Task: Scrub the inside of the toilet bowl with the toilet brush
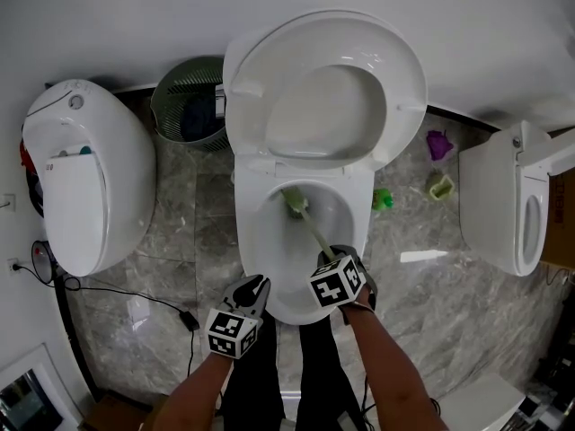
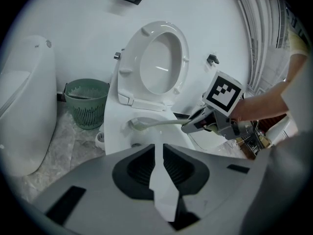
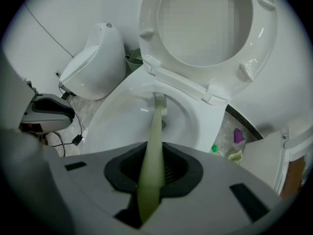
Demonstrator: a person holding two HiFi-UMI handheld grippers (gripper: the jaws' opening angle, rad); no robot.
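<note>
Right tongs (image 1: 339,259) clenched on handle of pale green toilet brush (image 1: 310,225). Brush head down inside toilet bowl (image 1: 254,241), at back wall. Seat (image 1: 400,97) raised upright. Left tongs (image 1: 255,287) narrowly parted, nothing between, over bowl's front rim, near right tongs.

The toilet brush (image 1: 310,224) is seen inside the toilet bowl (image 1: 254,241), centre. A basket (image 1: 180,97) is placed far left of it.
</note>
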